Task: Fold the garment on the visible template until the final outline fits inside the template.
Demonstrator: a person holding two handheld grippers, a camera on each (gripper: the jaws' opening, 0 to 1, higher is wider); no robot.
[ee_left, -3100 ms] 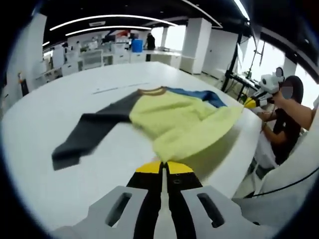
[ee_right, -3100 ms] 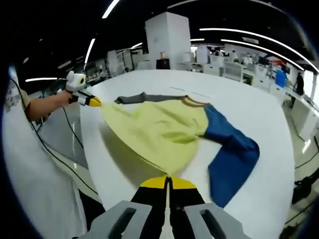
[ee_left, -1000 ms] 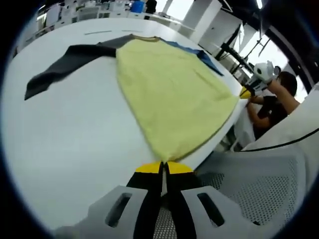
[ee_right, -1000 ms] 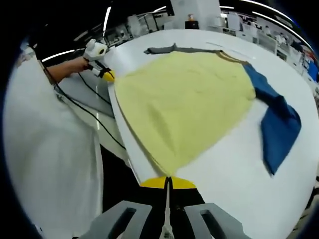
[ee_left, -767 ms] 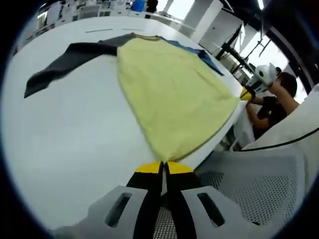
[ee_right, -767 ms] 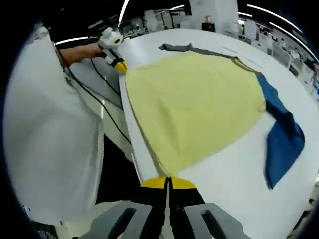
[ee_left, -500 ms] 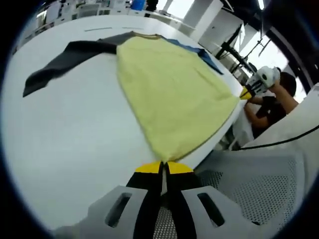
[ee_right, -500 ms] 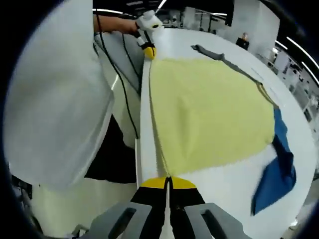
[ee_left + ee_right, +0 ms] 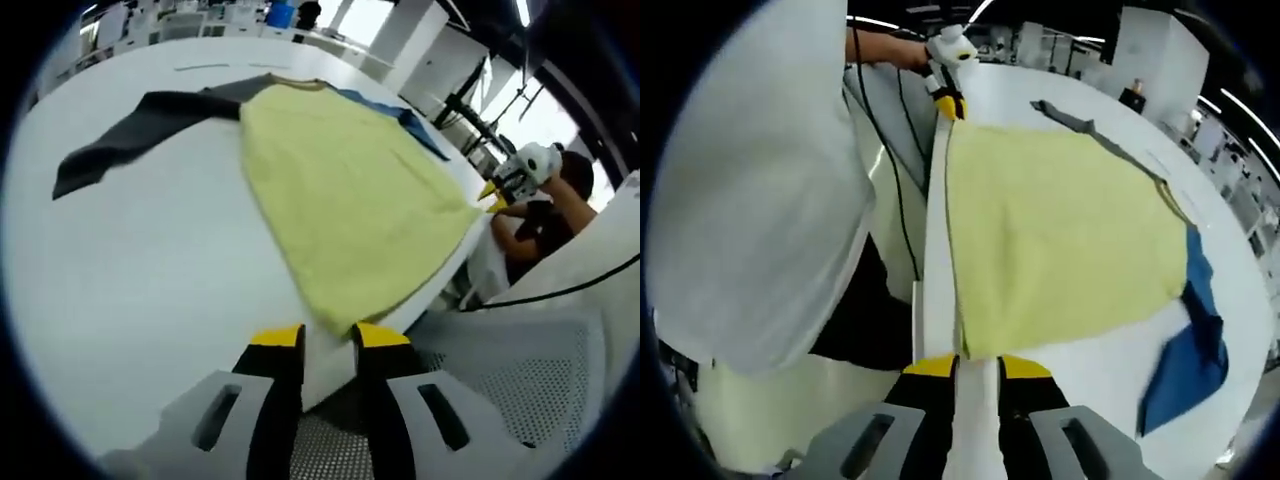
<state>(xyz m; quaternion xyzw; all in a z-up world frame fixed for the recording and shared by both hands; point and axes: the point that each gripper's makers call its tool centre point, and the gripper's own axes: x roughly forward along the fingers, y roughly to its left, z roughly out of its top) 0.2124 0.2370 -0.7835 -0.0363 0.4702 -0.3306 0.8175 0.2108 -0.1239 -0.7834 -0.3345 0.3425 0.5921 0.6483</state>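
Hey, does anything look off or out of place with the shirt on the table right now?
The garment lies flat, but its yellow hem runs along the near edge of the white table, hardly any margin left. Both the left gripper and the right gripper stand open at the hem corners. No damage shows.

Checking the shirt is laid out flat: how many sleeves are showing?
2: a dark grey sleeve spread out on the table, and a blue sleeve on the yellow shirt's other side.
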